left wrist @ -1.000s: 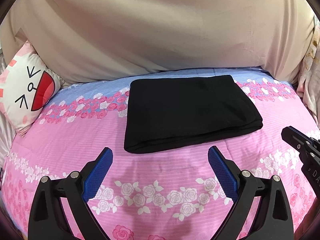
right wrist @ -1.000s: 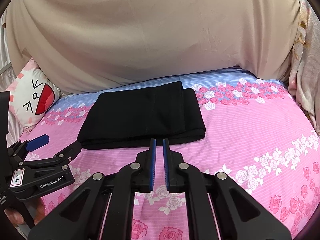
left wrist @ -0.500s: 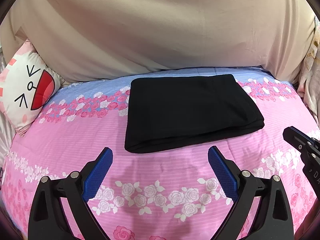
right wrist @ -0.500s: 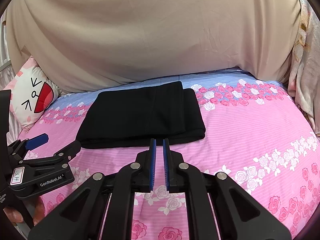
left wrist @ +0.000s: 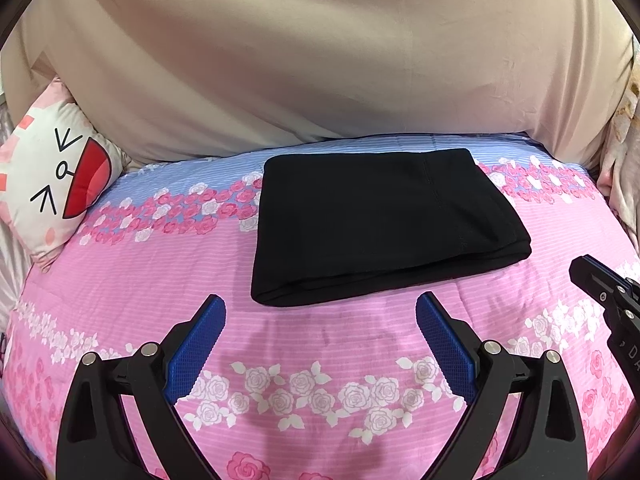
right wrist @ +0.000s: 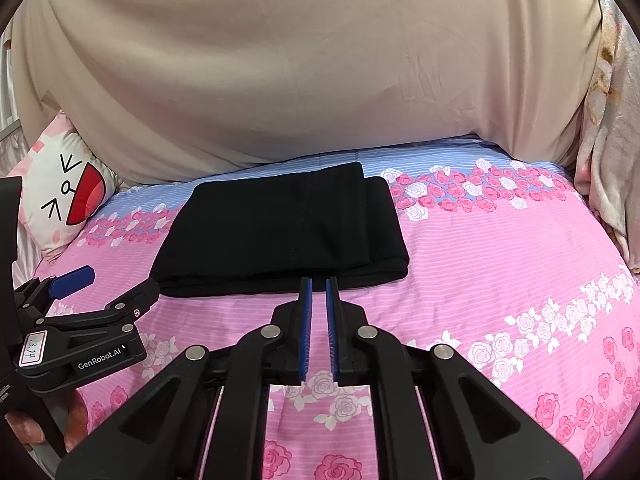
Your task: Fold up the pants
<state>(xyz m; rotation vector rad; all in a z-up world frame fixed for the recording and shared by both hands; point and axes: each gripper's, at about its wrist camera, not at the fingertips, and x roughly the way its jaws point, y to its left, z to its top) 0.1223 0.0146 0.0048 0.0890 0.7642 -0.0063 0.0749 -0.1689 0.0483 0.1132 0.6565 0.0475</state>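
My left tool (left wrist: 320, 310) and right tool (right wrist: 319, 282) are black, blue-padded, silver-screwed; "GenRobot.AI" marks the left one's side.

Bare pink rose-print bedspread (left wrist: 320, 344) seen between grippers and folded black pants (left wrist: 380, 224). Far side closed off by beige draped sheet (left wrist: 320, 60); cat-face cushion (left wrist: 52, 176) lodged at left corner.

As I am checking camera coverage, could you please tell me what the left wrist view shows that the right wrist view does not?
Only the left wrist view shows the left gripper head-on, jaws wide open. Only the right wrist view shows the right gripper head-on, jaws nearly closed on nothing. Both show the folded black pants on the floral bedspread and the cat-face pillow.
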